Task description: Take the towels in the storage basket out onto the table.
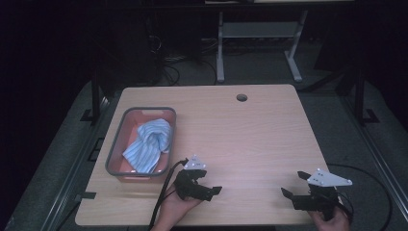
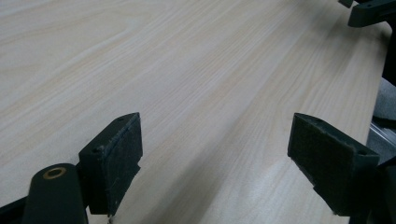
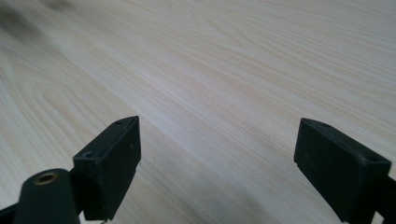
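Near the front edge of the tabletop (image 1: 250, 139), two hand-held grippers are hovering low over bare wood; the left gripper (image 1: 204, 185) is sitting in the person's left hand (image 1: 174, 211), just in front of the grey basket (image 1: 113, 154), and its fingers (image 2: 114, 163) are standing wide apart with nothing between them; the right gripper (image 1: 293, 185) is lying toward the tabletop's right front corner, well apart from the left one, and its fingers (image 3: 109, 165) are likewise spread and gripping nothing, with plain wood grain showing between the pads in the right gripper view. At the left side of the tabletop, the basket is standing with its long side running away from the person; a blue-and-white striped cloth (image 1: 150, 144) is lying bunched inside it, resting toward the right wall and covering part of the reddish floor; neither gripper is touching the cloth or the basket; a cable (image 1: 161, 197) is trailing from the left gripper over the front edge.
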Demonstrator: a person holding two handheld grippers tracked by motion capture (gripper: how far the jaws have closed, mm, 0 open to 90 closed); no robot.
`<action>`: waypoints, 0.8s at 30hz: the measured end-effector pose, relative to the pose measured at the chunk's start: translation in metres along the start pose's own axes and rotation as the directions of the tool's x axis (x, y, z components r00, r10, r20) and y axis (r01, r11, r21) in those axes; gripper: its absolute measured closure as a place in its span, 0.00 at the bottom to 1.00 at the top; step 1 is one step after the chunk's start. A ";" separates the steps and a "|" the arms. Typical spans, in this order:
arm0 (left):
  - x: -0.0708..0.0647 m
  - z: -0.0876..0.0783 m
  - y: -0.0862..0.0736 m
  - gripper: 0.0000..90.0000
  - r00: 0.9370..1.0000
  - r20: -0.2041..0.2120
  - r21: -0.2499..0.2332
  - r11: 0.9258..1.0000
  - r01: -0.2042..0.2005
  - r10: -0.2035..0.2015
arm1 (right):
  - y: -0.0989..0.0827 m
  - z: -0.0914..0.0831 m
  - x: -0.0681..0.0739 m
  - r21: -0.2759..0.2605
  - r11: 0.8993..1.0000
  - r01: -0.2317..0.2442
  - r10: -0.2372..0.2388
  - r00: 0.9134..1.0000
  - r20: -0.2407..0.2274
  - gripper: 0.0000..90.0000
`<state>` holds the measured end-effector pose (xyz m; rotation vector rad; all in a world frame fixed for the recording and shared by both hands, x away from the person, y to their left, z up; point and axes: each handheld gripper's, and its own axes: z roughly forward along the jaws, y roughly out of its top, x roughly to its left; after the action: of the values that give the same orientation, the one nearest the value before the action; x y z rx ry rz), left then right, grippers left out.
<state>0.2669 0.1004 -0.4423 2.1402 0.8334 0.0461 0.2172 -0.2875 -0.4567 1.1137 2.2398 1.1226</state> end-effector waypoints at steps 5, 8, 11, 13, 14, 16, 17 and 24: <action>0.000 -0.006 0.010 0.19 1.000 0.005 -0.011 1.000 -0.005 0.005 | 0.001 0.001 0.003 0.001 1.000 0.006 -0.006 1.000 -0.001 0.16; 0.002 -0.009 0.019 0.20 1.000 0.015 0.005 1.000 -0.009 0.009 | 0.002 0.002 0.004 0.006 1.000 0.024 -0.024 1.000 0.002 0.16; 0.002 -0.013 0.026 0.20 1.000 0.019 0.007 1.000 -0.009 0.009 | 0.003 0.002 0.005 0.008 1.000 0.017 -0.017 1.000 0.003 0.16; 0.002 -0.015 0.033 0.20 1.000 0.018 0.005 1.000 -0.017 0.017 | 0.003 0.002 0.006 0.009 1.000 0.018 -0.018 1.000 0.004 0.16; 0.003 -0.017 0.036 0.20 1.000 0.015 0.014 1.000 -0.023 0.023 | 0.003 0.003 0.005 0.009 1.000 0.018 -0.018 1.000 0.002 0.16; 0.004 -0.022 0.047 0.20 1.000 0.021 0.005 1.000 -0.019 0.019 | 0.003 0.004 0.005 0.011 1.000 0.019 -0.020 1.000 0.005 0.16; 0.006 -0.023 0.051 0.20 0.999 0.027 0.008 1.000 -0.020 0.020 | 0.003 0.003 0.005 0.011 1.000 0.017 -0.017 1.000 0.005 0.16; 0.012 -0.033 0.072 0.20 0.998 0.046 0.028 0.999 -0.038 0.037 | 0.002 0.003 0.004 0.009 1.000 0.013 -0.013 1.000 0.011 0.16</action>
<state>0.3058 0.0984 -0.3722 2.1757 0.7721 0.0048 0.2174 -0.2826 -0.4568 1.1049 2.2429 1.0996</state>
